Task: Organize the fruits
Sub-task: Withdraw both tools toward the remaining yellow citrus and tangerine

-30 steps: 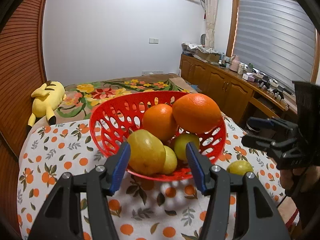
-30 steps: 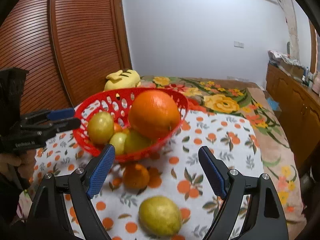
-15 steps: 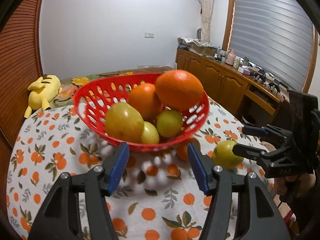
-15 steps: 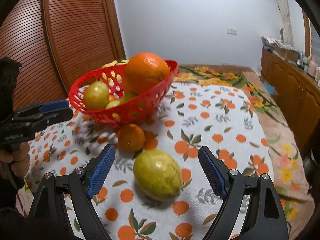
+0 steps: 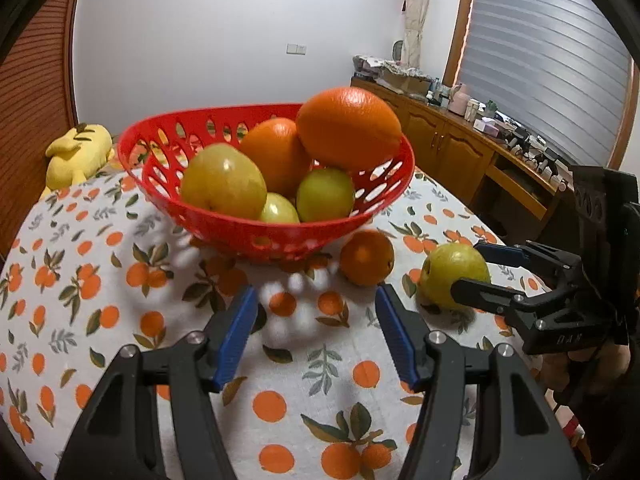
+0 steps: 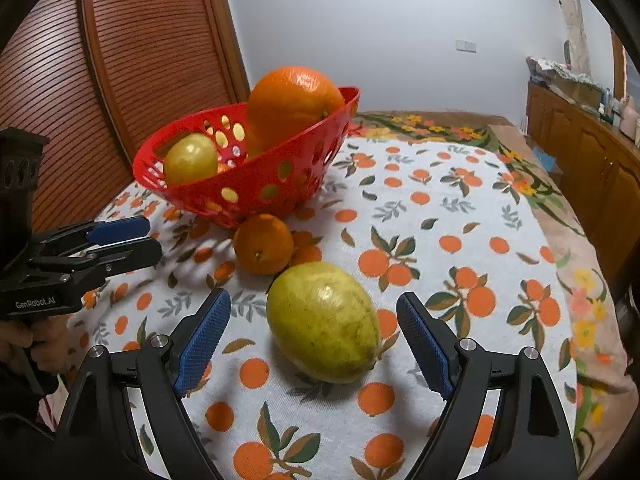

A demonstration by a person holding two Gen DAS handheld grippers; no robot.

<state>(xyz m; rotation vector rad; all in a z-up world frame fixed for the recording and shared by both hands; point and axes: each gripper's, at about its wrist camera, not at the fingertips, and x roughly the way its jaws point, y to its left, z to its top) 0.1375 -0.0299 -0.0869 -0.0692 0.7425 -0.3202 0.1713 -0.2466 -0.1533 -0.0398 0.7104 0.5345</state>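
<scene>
Left tongs [image 5: 316, 316]: spread, nothing between the pads, over bare cloth [image 5: 100, 264] in front of the basket [image 5: 256, 236]; the jaws have just been opening. Right tongs [image 6: 314, 330]: spread wide, a pear [image 6: 324, 322] lying between the pads, neither pad touching it.

The red basket stands on the bench and holds two oranges, the large one [image 5: 348, 128] topmost, and three yellow-green fruits. A small orange [image 6: 263, 243] lies on the cloth just beside the basket's base, with the pear near it. A yellow plush toy [image 5: 78, 154] lies behind the bench. A hand [image 6: 36, 344] grips the left tool's handle.
</scene>
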